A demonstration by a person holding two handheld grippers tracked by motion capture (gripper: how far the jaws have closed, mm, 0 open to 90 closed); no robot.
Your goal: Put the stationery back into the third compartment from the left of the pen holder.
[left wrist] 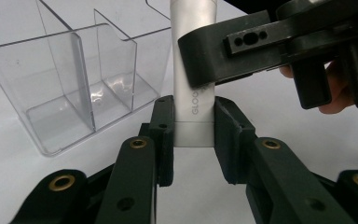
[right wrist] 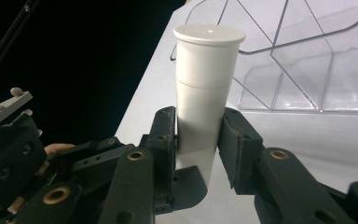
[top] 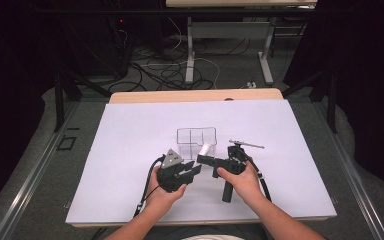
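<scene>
From the high view I see both hands near the front middle of the white sheet (top: 130, 150). My left gripper (top: 192, 172) and right gripper (top: 202, 160) meet at a small white tube (top: 205, 149), which sits just in front of the clear organizer (top: 196, 135), close to its near right corner. The left gripper comes in from the left, the right one from the right, and their tips are right beside each other.

In the left gripper view, my left gripper (left wrist: 193, 133) is clamped on the lower end of the tube (left wrist: 193, 56), both pads flat against its sides. The right gripper (left wrist: 242, 51) crosses in front of the tube higher up. The organizer (left wrist: 70, 84) stands to the left, its compartments holding nothing.

In the right gripper view, my right gripper (right wrist: 198, 140) has its jaws narrow around the tube (right wrist: 207, 84), below the cap. The left pad presses on it; whether the right pad touches I cannot tell for sure, though it looks closed against it. The organizer (right wrist: 307, 60) lies behind, to the right.
</scene>
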